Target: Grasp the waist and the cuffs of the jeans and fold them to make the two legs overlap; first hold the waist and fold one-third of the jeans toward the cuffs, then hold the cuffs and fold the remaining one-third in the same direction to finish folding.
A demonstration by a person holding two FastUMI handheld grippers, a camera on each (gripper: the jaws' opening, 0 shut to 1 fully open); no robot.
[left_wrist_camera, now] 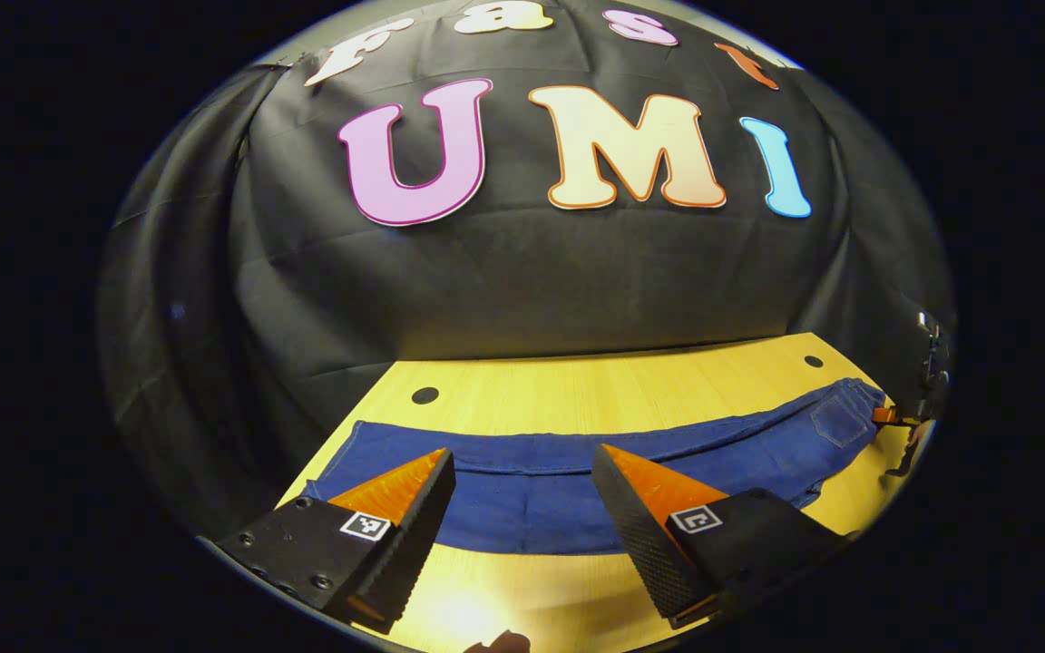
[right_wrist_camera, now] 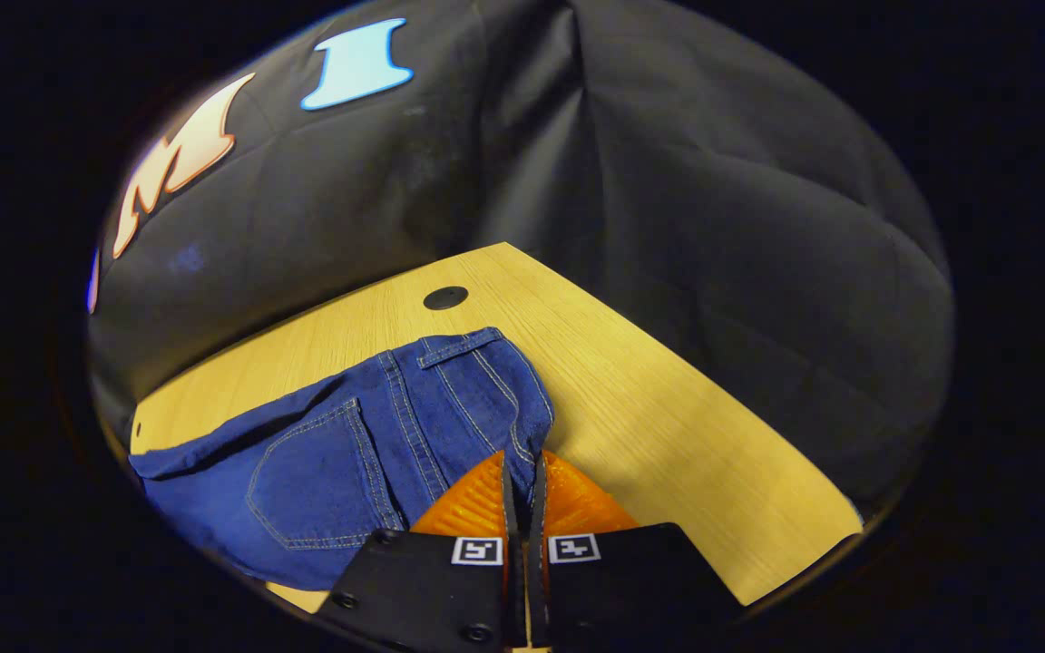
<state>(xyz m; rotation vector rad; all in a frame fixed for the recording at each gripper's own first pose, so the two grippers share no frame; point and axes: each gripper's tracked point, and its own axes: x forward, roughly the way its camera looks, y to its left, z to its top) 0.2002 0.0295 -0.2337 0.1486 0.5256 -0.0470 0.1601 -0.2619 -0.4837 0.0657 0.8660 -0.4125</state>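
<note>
nearest to us in the left gripper view, our left gripper (left_wrist_camera: pixel 522 481) hangs wide open above the near edge of the jeans (left_wrist_camera: pixel 577 472), holding nothing. the jeans lie flat in a long band across the wooden table (left_wrist_camera: pixel 577 381), the leg end at the left and the waist off to the right. in the right gripper view, our right gripper (right_wrist_camera: pixel 522 476) has its fingers drawn almost together at the edge of the waist (right_wrist_camera: pixel 468 390), with cloth apparently pinched between them, just beside the back pocket (right_wrist_camera: pixel 314 472). farther off in the left gripper view, that same gripper sits at the waist end. we judge the legs already overlap, so the waist fold is in hand. next we would lift the waist and carry it a third toward the cuffs, the left gripper steadying the legs.
</note>
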